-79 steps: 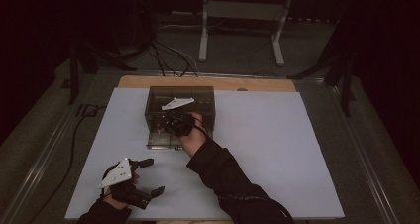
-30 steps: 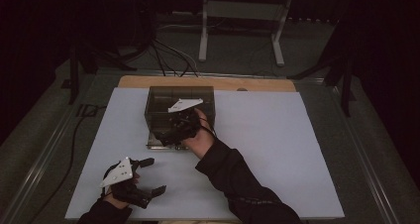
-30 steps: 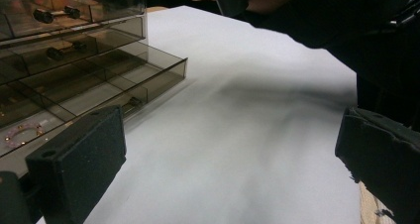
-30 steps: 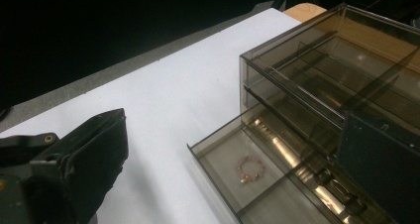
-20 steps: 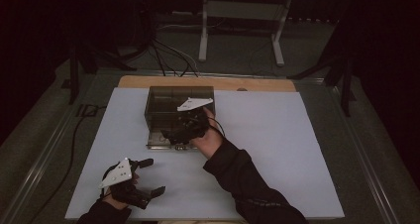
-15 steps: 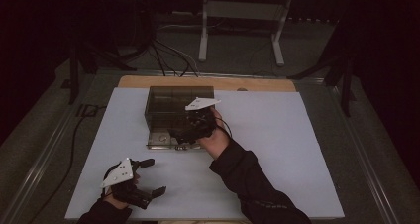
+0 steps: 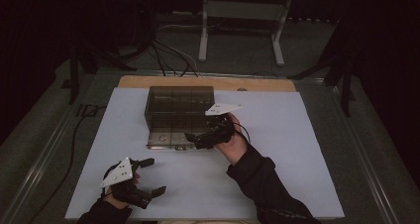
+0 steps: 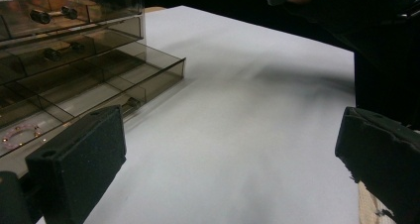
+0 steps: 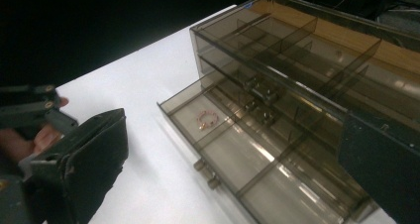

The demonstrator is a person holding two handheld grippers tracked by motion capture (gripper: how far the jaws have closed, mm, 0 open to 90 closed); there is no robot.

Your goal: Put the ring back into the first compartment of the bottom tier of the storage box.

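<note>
My left gripper (image 7: pixel 150 176) sits near the front left corner of the white table (image 7: pixel 307 149), jaws spread wide and holding nothing. The smoky drawer box (image 7: pixel 178 102) stands toward the back edge, its bottom drawer (image 9: pixel 257 164) pulled out with a small ring (image 9: pixel 206 119) inside. My right gripper (image 7: pixel 194 140) hovers at that drawer's front, jaws wide apart, empty.

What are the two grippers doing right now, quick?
Left gripper: jaws open, holding nothing.
Right gripper: jaws open, holding nothing, over the open drawer.
</note>
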